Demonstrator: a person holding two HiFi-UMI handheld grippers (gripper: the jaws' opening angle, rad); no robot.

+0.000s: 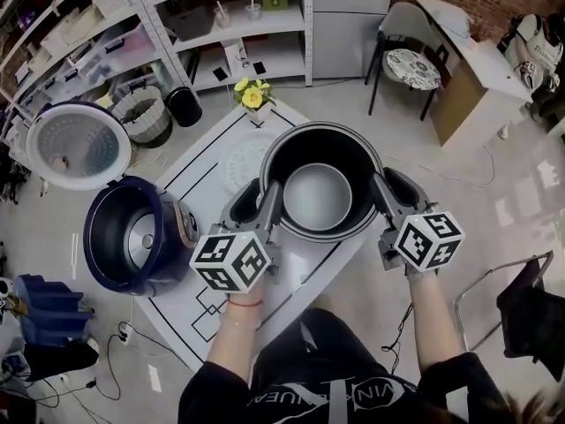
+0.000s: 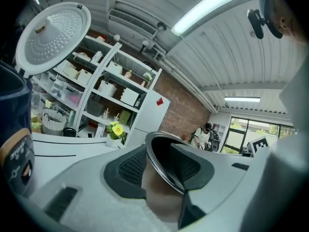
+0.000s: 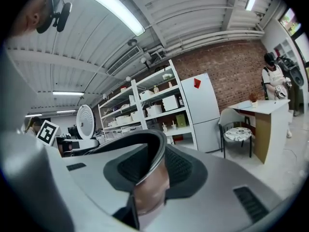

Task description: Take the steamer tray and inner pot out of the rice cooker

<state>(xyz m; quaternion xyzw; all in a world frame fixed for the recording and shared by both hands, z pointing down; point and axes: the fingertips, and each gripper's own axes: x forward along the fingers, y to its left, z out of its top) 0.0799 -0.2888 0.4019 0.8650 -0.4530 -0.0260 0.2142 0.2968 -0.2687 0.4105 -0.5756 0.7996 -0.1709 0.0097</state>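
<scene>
The left gripper (image 1: 265,200) and right gripper (image 1: 383,194) each pinch the rim of the round dark metal inner pot (image 1: 320,197) between their jaws. Lower both level onto the white worktop (image 1: 212,162).

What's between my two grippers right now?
The inner pot: in the head view the left gripper and right gripper grip opposite sides of its rim; each gripper view shows that rim between the jaws.
</scene>
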